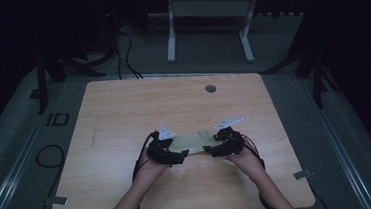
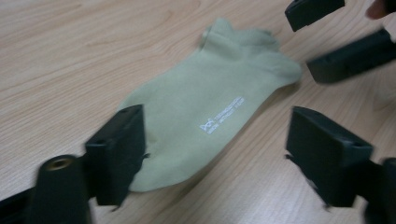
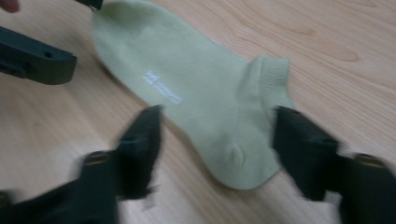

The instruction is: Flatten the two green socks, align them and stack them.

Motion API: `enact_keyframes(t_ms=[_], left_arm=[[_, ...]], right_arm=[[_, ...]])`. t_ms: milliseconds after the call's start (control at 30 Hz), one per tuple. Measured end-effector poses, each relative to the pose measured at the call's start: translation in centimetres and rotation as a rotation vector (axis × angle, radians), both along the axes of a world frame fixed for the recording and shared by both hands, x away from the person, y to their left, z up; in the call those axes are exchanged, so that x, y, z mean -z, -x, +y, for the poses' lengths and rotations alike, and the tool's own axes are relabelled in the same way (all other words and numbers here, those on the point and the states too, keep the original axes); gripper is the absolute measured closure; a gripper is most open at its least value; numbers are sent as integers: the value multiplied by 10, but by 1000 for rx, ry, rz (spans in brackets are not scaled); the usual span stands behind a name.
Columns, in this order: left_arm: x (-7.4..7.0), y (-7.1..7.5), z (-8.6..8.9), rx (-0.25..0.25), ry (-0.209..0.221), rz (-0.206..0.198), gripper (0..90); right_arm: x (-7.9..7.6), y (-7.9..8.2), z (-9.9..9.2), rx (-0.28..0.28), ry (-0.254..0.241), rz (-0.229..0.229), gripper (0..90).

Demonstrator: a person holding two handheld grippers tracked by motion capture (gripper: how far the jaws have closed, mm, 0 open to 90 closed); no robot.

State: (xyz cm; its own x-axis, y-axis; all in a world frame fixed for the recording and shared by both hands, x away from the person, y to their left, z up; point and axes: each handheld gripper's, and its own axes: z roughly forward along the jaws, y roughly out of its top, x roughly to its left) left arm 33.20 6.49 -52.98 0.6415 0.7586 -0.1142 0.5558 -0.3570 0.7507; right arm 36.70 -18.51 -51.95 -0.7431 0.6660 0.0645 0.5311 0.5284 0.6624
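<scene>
A pale green ankle sock (image 1: 195, 142) with small white print lies flat on the wooden table (image 1: 123, 109), between my two grippers. My left gripper (image 1: 178, 156) stands open at the sock's toe end. In the left gripper view its jaws straddle the toe of the sock (image 2: 201, 107) without pressing on it, and the right gripper (image 2: 334, 35) shows at the top right. My right gripper (image 1: 211, 150) stands open at the cuff end. In the right gripper view its jaws flank the heel and cuff of the sock (image 3: 187, 79), and the left gripper (image 3: 65, 28) is at the upper left.
A round grey grommet (image 1: 210, 88) sits near the table's far edge. Beyond the table stands a white desk frame (image 1: 206, 12). Cables (image 1: 47, 156) lie on the grey floor at the left. Bare wood surrounds the sock on all sides.
</scene>
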Motion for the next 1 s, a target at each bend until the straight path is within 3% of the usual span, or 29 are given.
enact_keyframes(t_ms=[33,67,167,300,500,667,1000], left_arm=[[0,1,0,2,-8,1,138],[0,1,0,2,-8,1,135],[1,3,0,-3,-28,3,75],[1,6,3,-25,-22,1,18],[2,13,11,-36,-27,-10,18],[4,21,16,3,-45,-6,18],[14,33,35,1,-41,21,18]], right_arm=[[0,1,-2,-9,-9,6,173],[0,1,-3,1,-17,11,152],[0,0,-5,5,-30,21,152],[-1,3,-8,-12,-47,16,151],[-1,6,-12,1,-49,-5,146],[-2,11,-25,16,-36,-46,141],[6,20,-56,50,-30,-54,139]])
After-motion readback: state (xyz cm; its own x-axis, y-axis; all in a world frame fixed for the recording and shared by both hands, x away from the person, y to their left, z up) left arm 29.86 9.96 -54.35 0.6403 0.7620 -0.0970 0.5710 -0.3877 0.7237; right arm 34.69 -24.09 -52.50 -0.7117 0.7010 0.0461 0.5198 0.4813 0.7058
